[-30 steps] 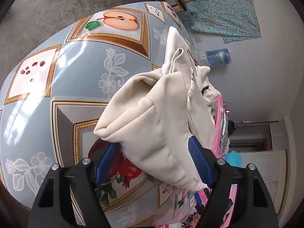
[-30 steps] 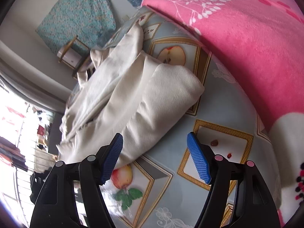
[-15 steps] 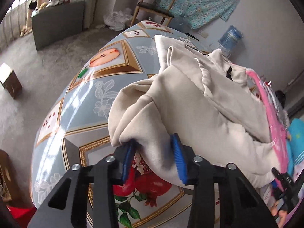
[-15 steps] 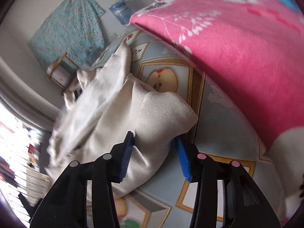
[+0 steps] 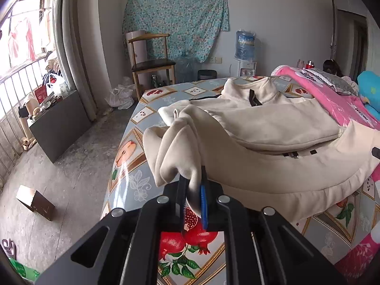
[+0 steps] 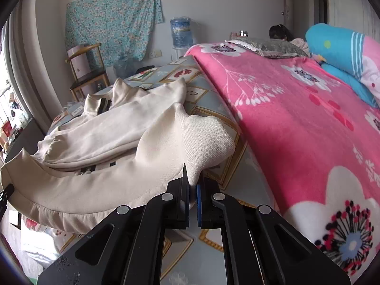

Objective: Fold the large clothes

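The fold is at an early stage, by my reading: the cream sweatshirt [image 5: 273,123] lies spread across the fruit-patterned bedcover [image 5: 142,116], beside the pink floral blanket [image 6: 296,118]. Its body is rumpled and one sleeve is laid over the front, but no tidy packet is formed. Gripping the bottom edge at two places looks done; carrying that edge up toward the collar, then smoothing and halving, seems left.

The garment is a thick, soft, fleecy pullover with a stand-up collar [image 5: 251,87] and a dark zip tab at the neck. A wide hem band runs along the near edge and sags in a curve between the two grips.

The left gripper [image 5: 193,197] is closing on a bunched corner of the hem, and cloth is pinched between its blue pads. The right gripper [image 6: 192,194] has its fingers drawn nearly together on the ribbed corner [image 6: 204,140] at the other end, fabric nipped between them. Both lifted corners hang slightly clear of the bedcover.
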Demonstrator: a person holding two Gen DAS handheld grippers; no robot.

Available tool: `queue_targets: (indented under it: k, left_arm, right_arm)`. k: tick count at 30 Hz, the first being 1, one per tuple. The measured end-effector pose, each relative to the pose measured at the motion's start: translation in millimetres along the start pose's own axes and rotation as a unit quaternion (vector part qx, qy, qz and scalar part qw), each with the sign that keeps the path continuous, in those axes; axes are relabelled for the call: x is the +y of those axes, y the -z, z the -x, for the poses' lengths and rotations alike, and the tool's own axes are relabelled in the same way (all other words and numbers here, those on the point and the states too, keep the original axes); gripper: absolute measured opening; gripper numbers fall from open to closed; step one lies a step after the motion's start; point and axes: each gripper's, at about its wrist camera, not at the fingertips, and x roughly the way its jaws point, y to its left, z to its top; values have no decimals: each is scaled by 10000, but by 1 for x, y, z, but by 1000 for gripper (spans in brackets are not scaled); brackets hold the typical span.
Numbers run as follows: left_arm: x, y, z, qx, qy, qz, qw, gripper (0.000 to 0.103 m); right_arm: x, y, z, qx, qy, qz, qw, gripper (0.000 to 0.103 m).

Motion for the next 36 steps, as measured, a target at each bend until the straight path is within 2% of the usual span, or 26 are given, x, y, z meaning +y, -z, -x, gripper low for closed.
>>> queue_targets:
  k: [4, 8, 11, 14, 16, 18, 19, 22, 24, 26, 30, 33, 36]
  left_arm:
    - [16, 11, 22, 133, 130, -3, 9998, 9]
    - [37, 35, 31, 583, 166, 243, 9979, 9]
    - [52, 56, 19, 1123, 401, 648, 9907, 10]
    - [67, 71, 12, 1455, 799, 1137, 9795, 15]
    - [76, 75, 18, 1447, 935, 1236, 9773, 25]
    - [84, 75, 31, 1275, 937, 1216, 9799, 37]
    - [88, 76, 39, 1171, 962, 1230, 9808, 42]
    - [96, 70, 49, 927, 1117, 1257, 9814, 46]
    - [95, 60, 46, 829, 1135, 1163, 9832, 48]
    - [92, 50, 33, 871, 1083, 1039, 9848, 49]
    - [82, 32, -3, 1129, 1057, 782, 9849, 49]
    - [78, 28, -27, 1339, 1063, 707, 9827, 48]
    - [74, 31, -44, 1510, 1038, 613, 9812, 46]
  right_arm:
    - [-4, 14, 17, 124, -119, -29, 9998, 4]
    - [-14, 38, 10, 537, -263, -123, 9981, 4]
    - [-22, 50, -11, 930, -386, -161, 9948, 7]
    - [-33, 51, -26, 1295, -549, -228, 9898, 17]
    - [-39, 48, -24, 1457, -552, -173, 9876, 30]
    - [-47, 43, -12, 1404, -321, -41, 9896, 51]
    - [-52, 39, -6, 1362, -207, -14, 9905, 52]
    - [-64, 29, 9, 1209, -173, -275, 9921, 52]
    - [-63, 21, 13, 1096, -432, -510, 9917, 54]
    - [-48, 12, 10, 1063, -967, -596, 9878, 54]
    - [15, 0, -4, 1196, -1986, 20, 9728, 54]
    - [72, -1, -16, 1349, -2737, 808, 9489, 54]
    - [121, 3, -36, 1644, -3072, 1606, 9235, 54]
